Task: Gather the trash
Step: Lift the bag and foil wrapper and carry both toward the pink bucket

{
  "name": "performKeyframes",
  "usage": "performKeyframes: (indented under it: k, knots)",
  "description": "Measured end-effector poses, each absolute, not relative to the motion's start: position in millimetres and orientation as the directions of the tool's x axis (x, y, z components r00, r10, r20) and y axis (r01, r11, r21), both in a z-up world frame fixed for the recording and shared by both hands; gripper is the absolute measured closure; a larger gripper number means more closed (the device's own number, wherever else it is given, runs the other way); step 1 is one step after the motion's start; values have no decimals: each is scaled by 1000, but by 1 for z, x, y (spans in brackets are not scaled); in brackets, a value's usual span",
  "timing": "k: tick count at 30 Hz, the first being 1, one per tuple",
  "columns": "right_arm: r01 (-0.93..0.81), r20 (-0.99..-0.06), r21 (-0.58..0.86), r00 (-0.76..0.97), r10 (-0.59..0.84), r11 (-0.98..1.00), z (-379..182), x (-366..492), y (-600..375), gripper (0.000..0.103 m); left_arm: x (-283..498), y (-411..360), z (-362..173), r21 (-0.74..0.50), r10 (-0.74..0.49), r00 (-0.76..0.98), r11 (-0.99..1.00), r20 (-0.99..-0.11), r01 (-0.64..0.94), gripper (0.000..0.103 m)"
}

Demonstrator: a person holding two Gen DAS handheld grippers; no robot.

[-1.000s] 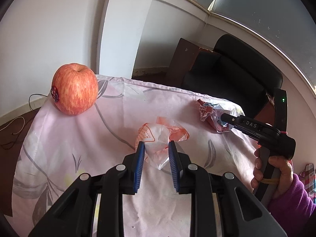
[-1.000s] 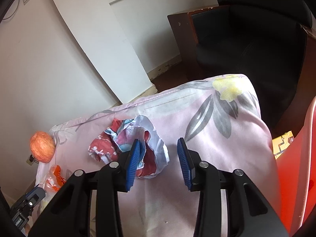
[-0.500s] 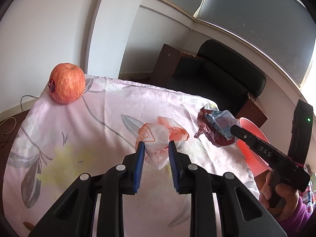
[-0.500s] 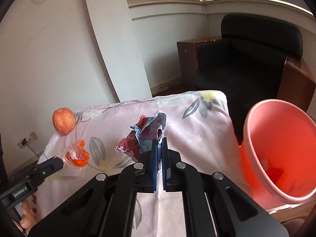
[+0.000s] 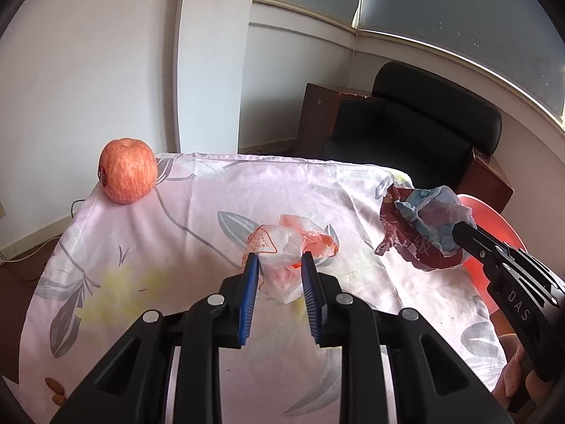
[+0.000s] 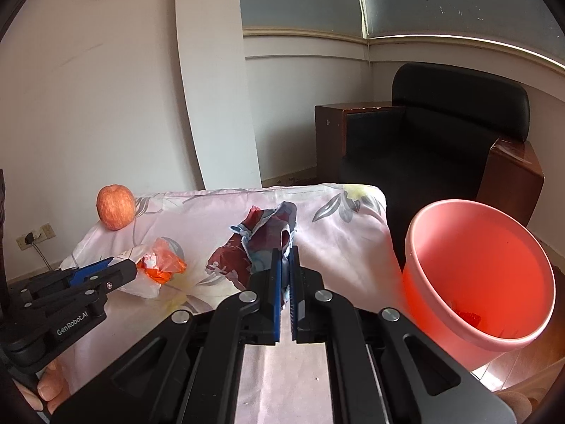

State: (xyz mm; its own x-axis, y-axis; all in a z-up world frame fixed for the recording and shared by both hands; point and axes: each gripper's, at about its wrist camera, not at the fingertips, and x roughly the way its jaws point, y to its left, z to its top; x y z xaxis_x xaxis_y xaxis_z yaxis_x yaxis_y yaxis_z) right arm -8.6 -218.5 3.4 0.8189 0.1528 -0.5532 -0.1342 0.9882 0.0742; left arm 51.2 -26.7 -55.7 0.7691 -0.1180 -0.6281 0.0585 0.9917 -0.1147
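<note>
One container is present: a pink bucket (image 6: 476,282) standing off the right edge of the desk (image 6: 219,212), its mouth tilted toward the right wrist camera. Small red scraps lie low inside it, near its front wall; their number cannot be told. In the left wrist view only part of the bucket's rim shows, behind the held wrapper.

Trash items outside the bucket: two. The first is a crumpled dark red and pale blue wrapper (image 6: 254,247). The right gripper (image 6: 285,272) has its fingers (image 6: 276,293) pressed together on the near edge of this wrapper, with only a thin slit between the blue pads. In the left wrist view the wrapper (image 5: 420,226) hangs from the gripper tip at the desk's right edge, in front of the bucket rim; whether it touches the cloth cannot be told.

The second is a clear plastic bag with orange print (image 5: 286,247), lying near the middle of the desk. The left gripper (image 5: 279,279) has its fingers (image 5: 249,293) parted and set on either side of the bag's near end; the pads do not squeeze the bag. The right wrist view shows the same bag (image 6: 159,265) at the left gripper's tip.

Other items: one apple (image 5: 127,169), at the far left corner of the desk, well apart from both trash items. The desk carries a pale pink cloth with grey leaf print. One black armchair (image 6: 441,134) stands beyond the desk, against the far wall
</note>
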Motion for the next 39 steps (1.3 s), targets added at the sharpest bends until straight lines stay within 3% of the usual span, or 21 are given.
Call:
performKeyframes:
  k: [13,39]
  knots:
    - [-185,-537,51,823,183,981,7,-14,-209,99,56,-42,-57,-29,-22,779,1000,-627,5,79]
    - [-179,-533,49,828,177,983,6,-15,-211,99,60,-40,-58,-29,-5,762,999,-648,-18,79]
